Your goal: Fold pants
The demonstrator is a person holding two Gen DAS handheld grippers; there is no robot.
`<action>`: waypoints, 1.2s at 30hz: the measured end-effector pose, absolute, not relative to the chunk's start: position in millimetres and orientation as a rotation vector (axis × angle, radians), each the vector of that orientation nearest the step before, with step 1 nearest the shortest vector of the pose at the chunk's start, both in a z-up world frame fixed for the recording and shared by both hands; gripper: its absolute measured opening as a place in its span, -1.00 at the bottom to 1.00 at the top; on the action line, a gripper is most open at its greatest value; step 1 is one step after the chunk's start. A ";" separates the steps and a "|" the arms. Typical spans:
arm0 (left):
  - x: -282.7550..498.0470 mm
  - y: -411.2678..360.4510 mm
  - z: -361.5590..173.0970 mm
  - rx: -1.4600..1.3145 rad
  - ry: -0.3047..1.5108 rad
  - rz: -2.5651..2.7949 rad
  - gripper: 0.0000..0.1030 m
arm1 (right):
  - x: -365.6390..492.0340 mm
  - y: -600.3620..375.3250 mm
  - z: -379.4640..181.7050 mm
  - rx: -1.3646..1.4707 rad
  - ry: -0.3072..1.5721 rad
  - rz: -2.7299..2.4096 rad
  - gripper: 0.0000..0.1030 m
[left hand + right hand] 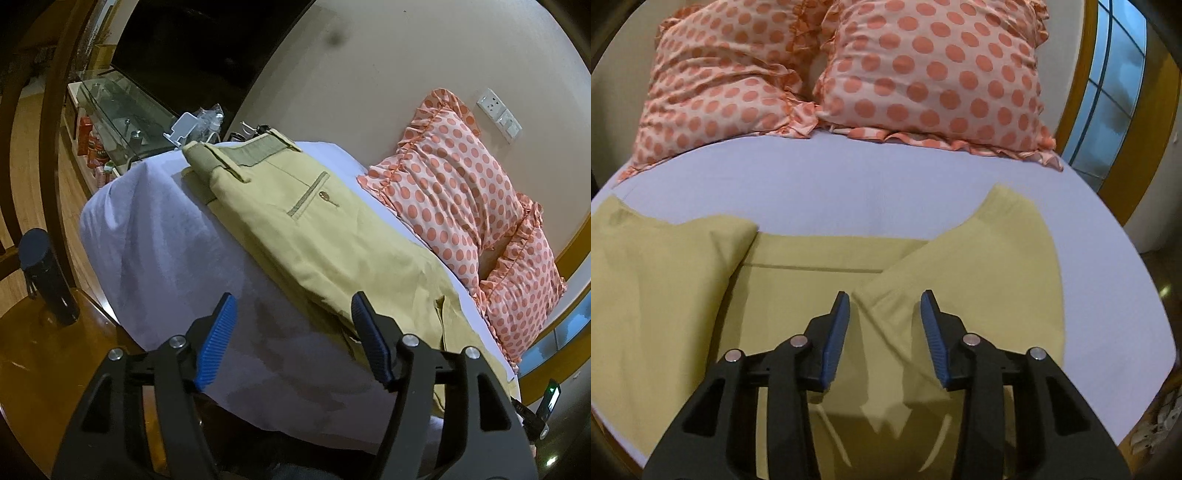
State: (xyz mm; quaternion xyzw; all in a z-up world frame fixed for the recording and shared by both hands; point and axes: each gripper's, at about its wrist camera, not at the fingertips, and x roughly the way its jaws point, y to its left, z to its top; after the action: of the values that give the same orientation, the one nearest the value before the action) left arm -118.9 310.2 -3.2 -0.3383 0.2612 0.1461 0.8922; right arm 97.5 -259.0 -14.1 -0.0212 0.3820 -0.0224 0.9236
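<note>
Pants [314, 236] beside polka-dot pillows [849, 74] (bottle [48, 277] apparently on floor).

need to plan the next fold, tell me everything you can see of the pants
The pants are khaki-tan, of a woven cotton-like cloth, and lie flat on the lavender sheet beside two polka-dot pillows. The waistband with belt loops and a buttoned welt pocket face up at the far end. In the right wrist view the leg ends are turned back over the middle, with creases. Both grippers hover open above the cloth, gripping nothing.
</note>
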 end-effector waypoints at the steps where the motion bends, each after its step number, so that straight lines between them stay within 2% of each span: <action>1: -118.4 310.5 -3.6 -0.703 0.545 0.305 0.26 | 99.9 -262.5 -14.6 -0.022 0.796 -0.040 -0.20; 2: -117.7 311.3 -3.9 -0.704 0.546 0.304 0.26 | 101.2 -264.0 -13.0 -0.012 0.804 -0.029 -0.22; 4: -115.9 310.1 -5.1 -0.705 0.552 0.300 0.26 | 105.9 -266.5 -13.3 -0.015 0.829 -0.002 -0.64; 9: -112.4 308.2 -8.0 -0.709 0.563 0.287 0.26 | 111.0 -288.8 -9.3 0.075 0.813 0.004 -0.70; 16: -112.0 312.4 -8.5 -0.722 0.550 0.290 0.26 | 87.1 -295.9 43.4 0.357 0.618 0.287 -0.71; 22: -114.3 311.2 -8.2 -0.732 0.541 0.287 0.26 | 69.9 -182.2 87.1 0.372 0.567 0.766 -0.71; 26: -119.2 310.2 -6.1 -0.732 0.532 0.284 0.27 | 54.5 -71.2 56.3 0.239 0.712 1.060 -0.69; 29: -123.2 315.4 -5.3 -0.749 0.523 0.279 0.32 | 42.2 -14.3 17.5 0.041 0.837 1.031 -0.56; 30: -124.6 319.0 -5.3 -0.762 0.518 0.274 0.32 | 40.7 -10.1 10.3 0.026 0.862 1.018 -0.42; 33: -125.5 339.6 -2.7 -0.818 0.487 0.292 0.34 | 38.0 -29.7 11.7 0.093 0.823 0.992 0.38; 36: -118.2 359.4 0.8 -0.865 0.472 0.305 0.34 | 38.3 -56.5 22.5 0.158 0.754 0.975 0.43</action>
State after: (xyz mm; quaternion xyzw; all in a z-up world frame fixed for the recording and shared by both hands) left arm -118.2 359.4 0.8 -0.4138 0.2259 0.1458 0.8698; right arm 38.3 -56.5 22.5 0.0742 0.3532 0.4566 0.8132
